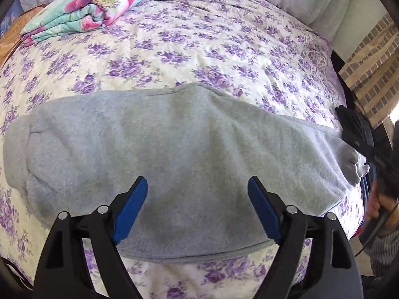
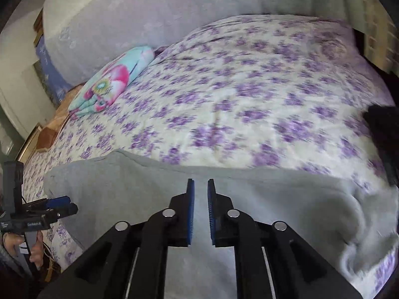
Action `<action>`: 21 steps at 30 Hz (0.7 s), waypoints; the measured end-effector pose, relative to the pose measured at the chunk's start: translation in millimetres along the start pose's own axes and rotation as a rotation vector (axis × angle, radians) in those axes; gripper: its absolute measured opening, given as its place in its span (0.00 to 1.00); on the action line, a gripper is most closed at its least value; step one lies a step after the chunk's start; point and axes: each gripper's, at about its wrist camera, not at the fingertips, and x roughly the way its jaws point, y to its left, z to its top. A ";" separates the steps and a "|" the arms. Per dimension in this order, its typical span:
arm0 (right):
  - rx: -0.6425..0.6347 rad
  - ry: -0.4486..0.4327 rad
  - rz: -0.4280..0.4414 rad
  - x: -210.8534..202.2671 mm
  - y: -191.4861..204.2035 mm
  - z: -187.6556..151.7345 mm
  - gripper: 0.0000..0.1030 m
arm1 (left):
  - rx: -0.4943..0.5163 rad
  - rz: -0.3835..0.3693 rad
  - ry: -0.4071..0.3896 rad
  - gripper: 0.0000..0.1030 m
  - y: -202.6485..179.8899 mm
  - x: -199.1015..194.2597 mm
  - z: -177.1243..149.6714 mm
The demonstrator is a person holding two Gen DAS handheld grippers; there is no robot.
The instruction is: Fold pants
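Observation:
Grey fleece pants point(image 1: 174, 137) lie flat across the near part of the bed, folded lengthwise. My left gripper point(image 1: 198, 186) hovers open over their near middle, holding nothing. In the right wrist view the pants point(image 2: 286, 199) lie under my right gripper point(image 2: 200, 186), whose blue pads stand a narrow gap apart with no cloth seen between them. The right end of the pants is bunched and blurred. The right gripper also shows in the left wrist view point(image 1: 356, 134) at the pants' right end. The left gripper shows at the left of the right wrist view point(image 2: 59, 205).
The bed has a white cover with purple flowers point(image 1: 199, 49). A folded floral quilt point(image 1: 94, 5) lies at the far left corner. A pale headboard cover point(image 2: 149, 12) is behind. A brick-pattern wall point(image 1: 369, 74) and the bed's right edge are at right.

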 end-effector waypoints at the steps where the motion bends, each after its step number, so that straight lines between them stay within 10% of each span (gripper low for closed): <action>1: 0.056 -0.024 -0.028 -17.6 -20.4 -13.1 0.34 | 0.009 -0.006 0.007 0.77 -6.1 1.6 1.0; 8: 0.435 -0.067 -0.160 -85.6 -128.8 -102.9 0.44 | 0.086 -0.026 0.037 0.78 -36.1 18.3 9.9; 21: 0.753 -0.102 0.024 -28.5 -165.4 -126.3 0.67 | 0.118 0.025 0.066 0.78 -39.5 19.6 8.9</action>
